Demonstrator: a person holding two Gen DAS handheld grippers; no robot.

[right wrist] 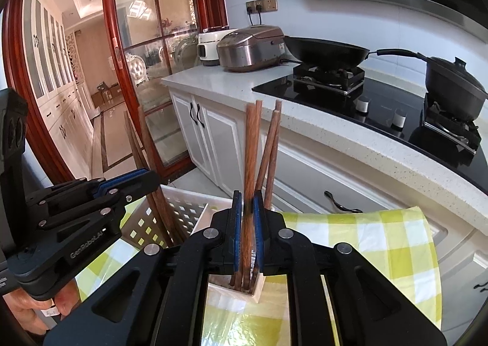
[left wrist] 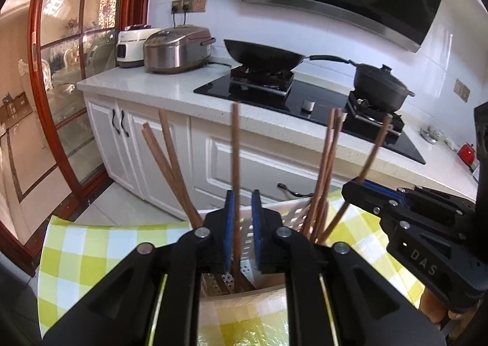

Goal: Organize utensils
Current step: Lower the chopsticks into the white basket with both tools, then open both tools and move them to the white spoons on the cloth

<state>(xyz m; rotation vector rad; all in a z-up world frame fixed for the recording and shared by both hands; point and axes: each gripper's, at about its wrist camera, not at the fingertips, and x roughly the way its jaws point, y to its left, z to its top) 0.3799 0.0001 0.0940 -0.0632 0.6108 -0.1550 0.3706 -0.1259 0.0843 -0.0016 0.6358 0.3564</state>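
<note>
Flanking a chopstick (left wrist: 235, 148) loosely, left claw (left wrist: 242, 198) slightly spread; right claw (right wrist: 247, 198) likewise round chopsticks (right wrist: 250, 148).

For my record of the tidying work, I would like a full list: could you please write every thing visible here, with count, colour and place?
chopsticks: at least six, brown, standing in the holder
holder: one, white, on the cloth
cloth: one, yellow-white checked, under the holder
wok: one, black, on the hob
pot: one, black, lidded, on the hob
rice cooker: one, silver-brown, on the counter
left gripper: black, blue pads, one chopstick between them
right gripper: same, chopstick between its pads
</note>
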